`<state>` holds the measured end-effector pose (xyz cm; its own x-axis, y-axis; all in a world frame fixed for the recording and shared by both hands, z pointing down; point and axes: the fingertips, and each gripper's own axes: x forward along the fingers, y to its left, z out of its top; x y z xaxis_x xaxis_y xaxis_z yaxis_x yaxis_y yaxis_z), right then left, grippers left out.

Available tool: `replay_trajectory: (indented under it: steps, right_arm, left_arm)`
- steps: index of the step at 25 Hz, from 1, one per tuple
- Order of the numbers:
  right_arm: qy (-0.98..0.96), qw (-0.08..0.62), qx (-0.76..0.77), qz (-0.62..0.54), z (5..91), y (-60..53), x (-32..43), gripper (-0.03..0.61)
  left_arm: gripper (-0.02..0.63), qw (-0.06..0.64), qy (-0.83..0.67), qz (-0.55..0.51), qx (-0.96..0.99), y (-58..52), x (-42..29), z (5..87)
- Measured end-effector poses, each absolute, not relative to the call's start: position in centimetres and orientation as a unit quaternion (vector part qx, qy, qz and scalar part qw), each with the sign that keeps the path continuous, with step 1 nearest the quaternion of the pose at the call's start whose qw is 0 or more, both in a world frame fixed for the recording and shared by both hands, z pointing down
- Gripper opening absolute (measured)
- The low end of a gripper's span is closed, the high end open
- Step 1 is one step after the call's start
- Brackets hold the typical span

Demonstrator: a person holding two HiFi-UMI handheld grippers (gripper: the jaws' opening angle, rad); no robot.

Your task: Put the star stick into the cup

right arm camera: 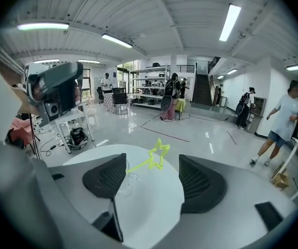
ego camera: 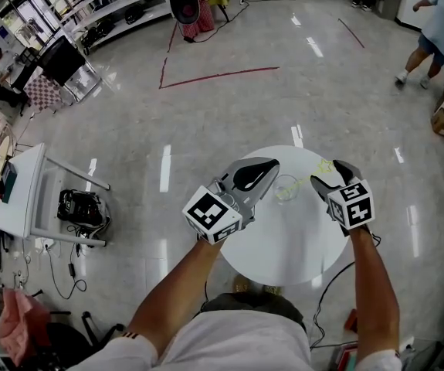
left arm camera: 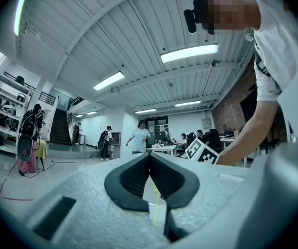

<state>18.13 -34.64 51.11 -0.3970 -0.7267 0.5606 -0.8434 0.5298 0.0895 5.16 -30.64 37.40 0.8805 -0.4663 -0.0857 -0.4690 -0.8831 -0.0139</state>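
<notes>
Head view: the cup [ego camera: 286, 189] stands between the left gripper [ego camera: 254, 178] and the right gripper [ego camera: 328, 179], near the table's [ego camera: 283, 246] far edge. Left gripper view: jaws closed tip to tip. Right gripper view: jaws wide, the star stick [right arm camera: 156, 156] ahead between them (stem in the cup), open floor beyond.

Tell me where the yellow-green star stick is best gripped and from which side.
Grip the thin shaft just below the star of the yellow-green star stick, probably from the side of the open right gripper. The star end leans up toward that gripper, while the lower end appears to sit in the clear cup; the pointed, hollow star would seat poorly between pads.
</notes>
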Motion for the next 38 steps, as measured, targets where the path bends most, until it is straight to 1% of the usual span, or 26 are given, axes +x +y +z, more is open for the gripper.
replay_trajectory:
  steps: [9, 17, 23, 27, 30, 38]
  right_arm:
    - [-0.842, 0.216, 0.489, 0.073, 45.5, -34.1, 18.7, 0.275]
    - [-0.872, 0.123, 0.473, 0.031, 37.8, -32.5, 16.8, 0.264]
    - [-0.888, 0.070, 0.453, -0.005, 33.1, -30.2, 14.4, 0.140]
    - [-0.897, 0.042, 0.439, -0.018, 30.8, -28.5, 13.0, 0.085]
    - [-0.898, 0.022, 0.439, -0.026, 29.4, -27.5, 12.9, 0.062]
    - [-0.899, -0.011, 0.435, -0.041, 27.0, -24.9, 11.6, 0.032]
  left_arm:
    - [0.015, 0.024, 0.226, 0.046, -0.973, -30.2, 6.4, 36.4]
    - [0.015, 0.036, 0.217, 0.062, -0.973, -29.9, 7.0, 34.2]
    - [0.015, 0.043, 0.217, 0.083, -0.972, -29.2, 6.9, 32.2]
    - [0.015, 0.051, 0.210, 0.094, -0.972, -28.2, 6.7, 30.7]
    - [0.015, 0.057, 0.203, 0.103, -0.972, -27.4, 6.9, 29.6]
    - [0.015, 0.058, 0.196, 0.116, -0.972, -25.5, 6.3, 27.8]
